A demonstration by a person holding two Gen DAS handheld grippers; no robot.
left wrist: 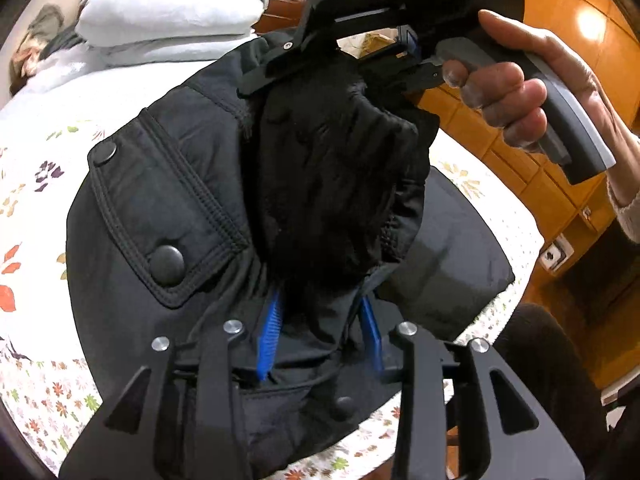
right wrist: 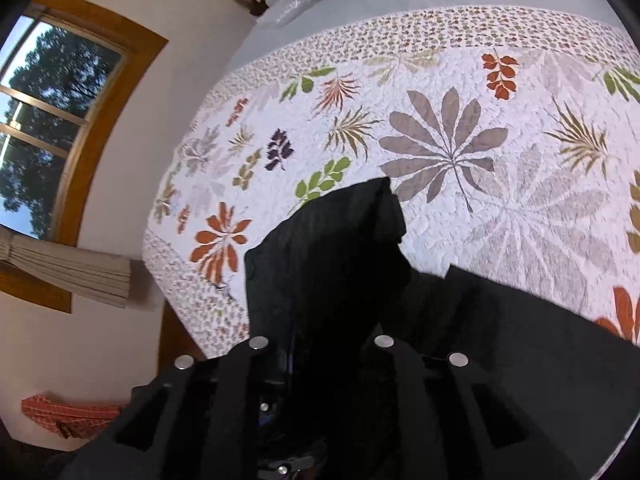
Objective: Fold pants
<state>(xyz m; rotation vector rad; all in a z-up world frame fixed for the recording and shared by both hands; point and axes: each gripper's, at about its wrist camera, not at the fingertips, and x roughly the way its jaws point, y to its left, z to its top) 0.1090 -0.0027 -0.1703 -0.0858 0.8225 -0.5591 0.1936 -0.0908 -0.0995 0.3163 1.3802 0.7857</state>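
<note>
**Inspector A:** Two hand-held grippers, both on the black pants [left wrist: 192, 216]. Left hand-held gripper [left wrist: 320, 340]: its blue fingers [left wrist: 269, 334] stand a little apart, with a thick fold of the dark cloth bunched between them. I log it as clamped on the pants.

**Inspector B:** Agreed. Right hand-held gripper [left wrist: 320, 56], seen from the left wrist view, sits above and beyond the garment. The person's hand [left wrist: 532, 92] wraps the grey handle, forefinger on the trigger. Its fingertips are buried in cloth.

**Inspector A:** From its own camera, the right hand-held gripper [right wrist: 320, 364] is nearly all black; fabric covers the fingers completely. Cloth rises straight out from between them, so it has hold of the pants, though the width of the gap cannot be read.

**Inspector B:** Location of the pants?

**Inspector A:** Lifted at the gripped end, with the lower part lying on the bed's leaf-print quilt [right wrist: 460, 128], near the bed's edge by the wooden cabinets [left wrist: 532, 160]. A flap pocket with two snap buttons [left wrist: 167, 265] faces the left camera.

**Inspector B:** Remaining items: pillows [left wrist: 168, 12] at the head of the bed, a window [right wrist: 48, 128] on the wall.
</note>
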